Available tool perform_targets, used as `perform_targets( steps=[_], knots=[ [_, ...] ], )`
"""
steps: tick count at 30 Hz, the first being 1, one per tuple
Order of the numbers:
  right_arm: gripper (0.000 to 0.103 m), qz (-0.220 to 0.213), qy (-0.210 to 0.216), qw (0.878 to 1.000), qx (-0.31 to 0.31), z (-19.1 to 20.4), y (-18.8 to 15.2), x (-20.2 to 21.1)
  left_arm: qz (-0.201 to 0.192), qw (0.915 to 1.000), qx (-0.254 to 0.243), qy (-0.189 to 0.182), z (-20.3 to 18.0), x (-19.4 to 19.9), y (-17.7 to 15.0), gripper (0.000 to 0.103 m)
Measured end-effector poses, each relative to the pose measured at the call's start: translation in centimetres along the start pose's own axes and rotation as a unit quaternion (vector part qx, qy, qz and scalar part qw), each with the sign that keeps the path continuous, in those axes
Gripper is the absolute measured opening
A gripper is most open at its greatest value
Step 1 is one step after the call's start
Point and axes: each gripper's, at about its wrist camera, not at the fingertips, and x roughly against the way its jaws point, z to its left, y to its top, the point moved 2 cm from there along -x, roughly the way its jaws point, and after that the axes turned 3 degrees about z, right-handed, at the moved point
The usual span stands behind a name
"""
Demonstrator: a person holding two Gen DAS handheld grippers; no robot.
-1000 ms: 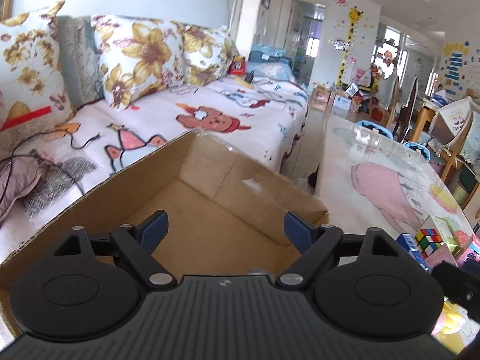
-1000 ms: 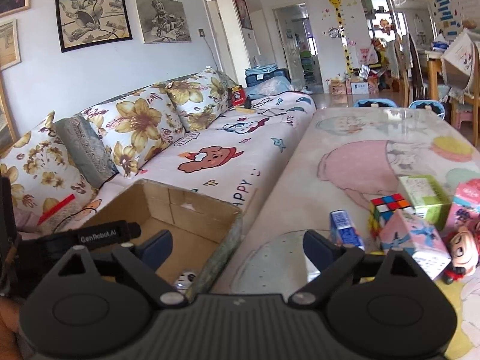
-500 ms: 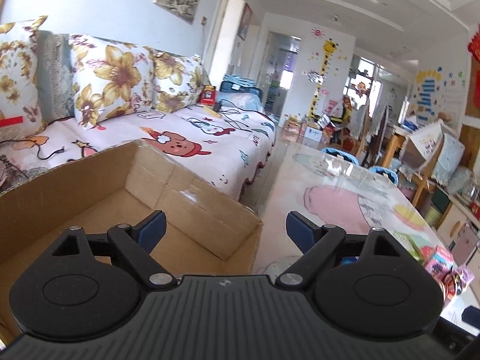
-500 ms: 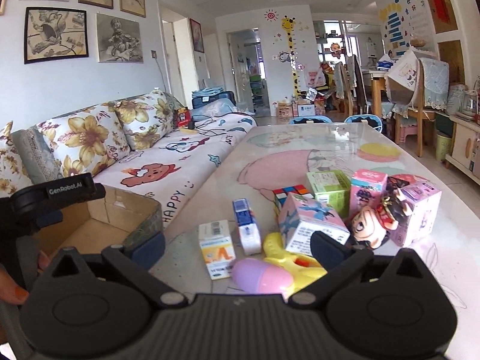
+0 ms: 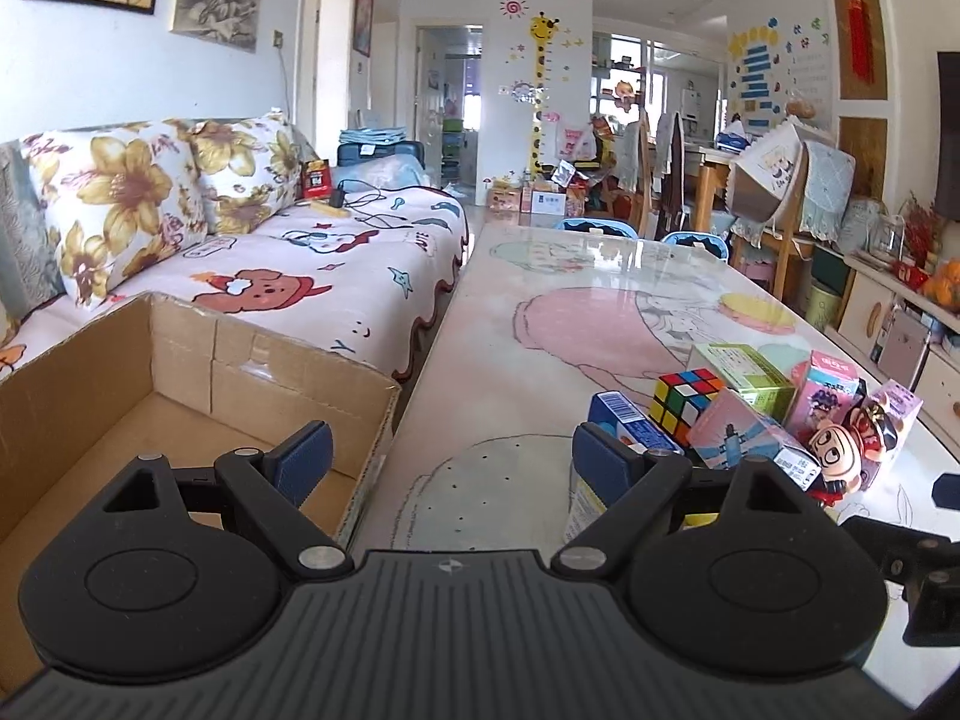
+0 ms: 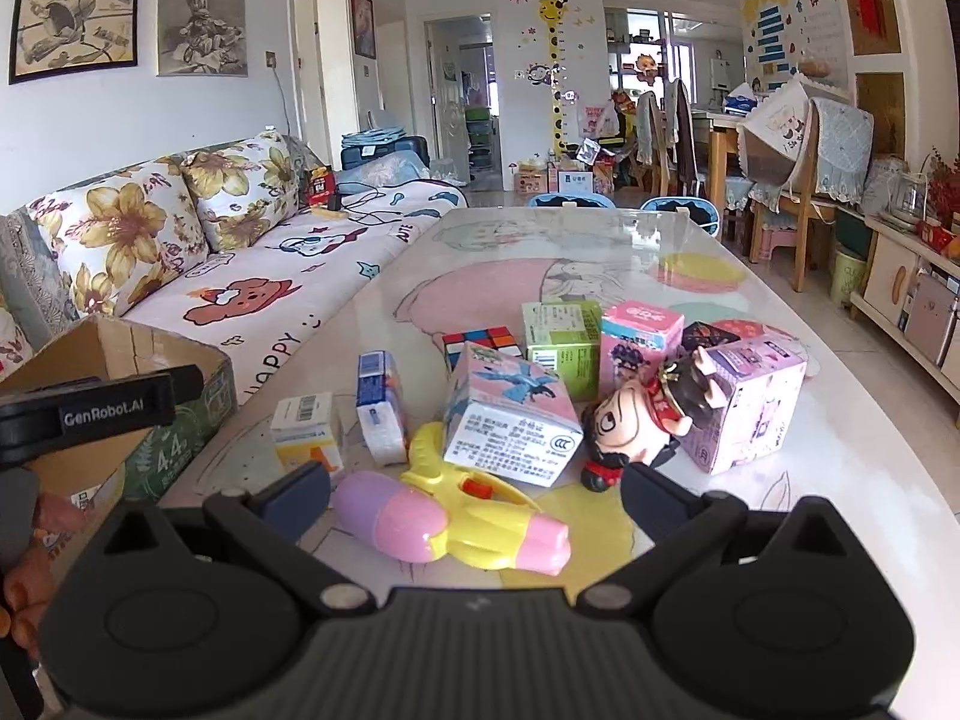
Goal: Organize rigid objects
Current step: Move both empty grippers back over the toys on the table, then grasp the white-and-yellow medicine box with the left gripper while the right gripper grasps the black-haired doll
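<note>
While both grippers stand wide open and hold nothing, the sorting appears to be at an early stage. Right gripper [image 6: 474, 495], lower centre of the right wrist view: jaws fully spread, with the pink and yellow toy [image 6: 456, 525] lying on the surface [image 6: 750, 546] just ahead of the fingertips, not between the pads. Left gripper [image 5: 447, 459], lower centre of the left wrist view: jaws likewise apart and empty, straddling the near right corner of the cardboard box [image 5: 180, 372], which fills the lower left of that frame.

Items awaiting sorting, clustered at mid-frame in the right wrist view: a colour cube [image 6: 480, 341], a green carton [image 6: 561, 339], a pink carton [image 6: 639, 336], a carton with a blue bird print [image 6: 510, 420], a purple carton [image 6: 747, 402], a big-headed doll [image 6: 645, 420] leaning against it, a small white and orange box [image 6: 306, 426], and a blue and white box [image 6: 379, 408] standing just beside that.

Progress, as judged: the visible part of the box floor looks bare, though its near portion is hidden behind the left gripper, so whether anything has been put away cannot be told. Nearly all items remain on the surface; the toy is the likeliest next pick.
</note>
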Motion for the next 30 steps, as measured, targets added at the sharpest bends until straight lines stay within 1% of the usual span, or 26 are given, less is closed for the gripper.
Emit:
perform_targets(
  steps=[4, 7, 11, 15, 18, 20, 23, 26, 27, 28, 30],
  knots=[
    [0.102, -0.033, -0.028, 0.998, 0.035, -0.4, -0.3, 0.7, 0.003, 0.9999, -0.012, -0.008, 0.5, -0.5, -0.2, 0.103],
    [0.102, -0.051, -0.052, 0.996, 0.052, -1.2, -0.4, 0.5, 0.011, 0.9997, -0.017, -0.016, 0.5, -0.9, -0.4, 0.103],
    [0.102, -0.057, -0.066, 0.994, 0.060, -2.4, -0.9, -0.1, 0.026, 0.9992, -0.024, -0.021, 0.2, -2.0, -0.4, 0.103],
    [0.102, -0.051, -0.080, 0.995, 0.036, -4.5, -0.8, -1.0, 0.035, 0.9983, -0.039, -0.026, -0.3, -2.7, -0.4, 0.103],
    [0.102, -0.055, -0.098, 0.994, 0.011, -6.4, -0.3, -1.6, 0.052, 0.9974, -0.046, -0.020, -0.5, -3.7, -0.5, 0.103],
    [0.102, -0.051, -0.104, 0.993, -0.011, -7.6, 0.1, -2.1, 0.065, 0.9968, -0.045, -0.009, -0.5, -4.3, -0.5, 0.103],
    [0.102, -0.041, -0.091, 0.993, -0.057, -9.3, 0.8, -2.9, 0.075, 0.9964, -0.038, -0.001, 0.1, -5.1, -0.5, 0.103],
    [0.100, -0.025, -0.055, 0.993, -0.097, -10.3, 0.9, -3.8, 0.081, 0.9959, -0.040, 0.006, 0.1, -5.6, -0.2, 0.103],
    [0.096, -0.017, -0.046, 0.993, -0.107, -10.4, 1.0, -4.2, 0.082, 0.9958, -0.040, 0.008, 0.1, -5.8, -0.2, 0.103],
    [0.090, -0.011, -0.035, 0.993, -0.114, -10.4, 1.0, -4.5, 0.084, 0.9957, -0.038, 0.009, 0.1, -5.9, -0.2, 0.103],
    [0.086, 0.000, -0.016, 0.992, -0.124, -10.4, 1.1, -5.1, 0.087, 0.9956, -0.034, 0.008, 0.2, -6.0, -0.2, 0.103]
  ],
)
